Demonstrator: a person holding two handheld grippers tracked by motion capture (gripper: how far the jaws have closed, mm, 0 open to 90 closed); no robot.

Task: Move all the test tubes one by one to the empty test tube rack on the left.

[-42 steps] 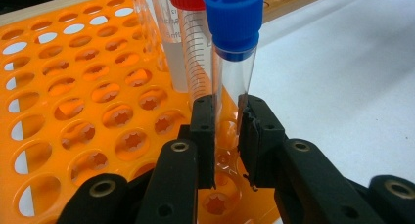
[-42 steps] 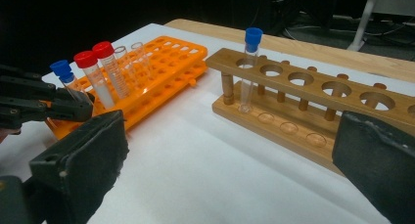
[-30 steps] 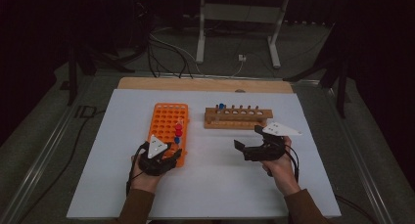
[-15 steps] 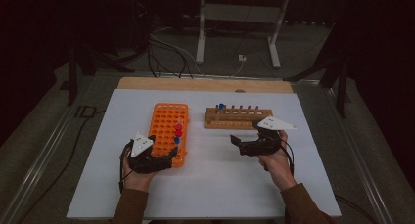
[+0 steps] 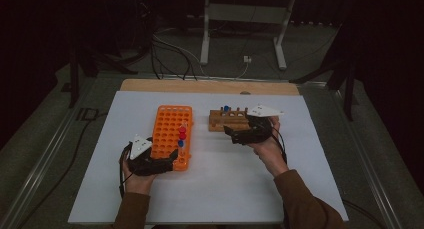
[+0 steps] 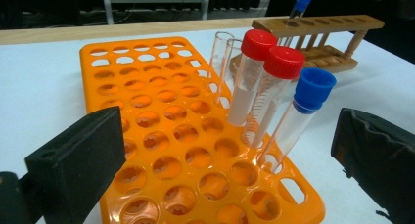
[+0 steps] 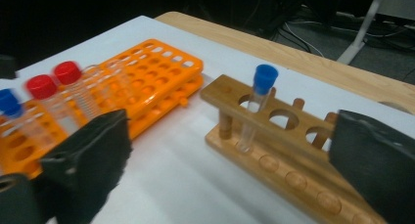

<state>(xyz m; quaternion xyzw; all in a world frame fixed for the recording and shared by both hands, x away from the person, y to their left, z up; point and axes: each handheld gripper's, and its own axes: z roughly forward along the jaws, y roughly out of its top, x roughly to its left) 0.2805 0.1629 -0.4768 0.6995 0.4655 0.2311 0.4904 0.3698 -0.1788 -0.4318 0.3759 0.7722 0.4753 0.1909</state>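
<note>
An orange tube rack [image 5: 167, 131] [image 6: 147, 111] holds two red-capped tubes [image 6: 252, 77], a blue-capped tube [image 6: 296, 123] and two clear uncapped ones. My left gripper [image 5: 171, 158] [image 6: 230, 138] sits at the rack's near end. Its jaws have just been opening and now stand wide, with the blue-capped tube upright in the rack between them, untouched. To the right, a wooden rack [image 5: 227, 121] [image 7: 288, 145] carries one blue-capped tube [image 7: 257, 106]. My right gripper [image 5: 232, 133] [image 7: 235, 150] hovers open at the front of that wooden rack, holding nothing.
Both racks rest on a white sheet [image 5: 225, 184] over a wooden table, whose bare edge [image 5: 200, 85] shows at the back. Beyond the table stand a metal stand [image 5: 242, 19] and floor cables. A person's forearms come in from the bottom.
The left gripper's jaws have spread apart and the hand has drawn back a little from the tubes. The right gripper has moved away and leftward, up to the wooden rack.
</note>
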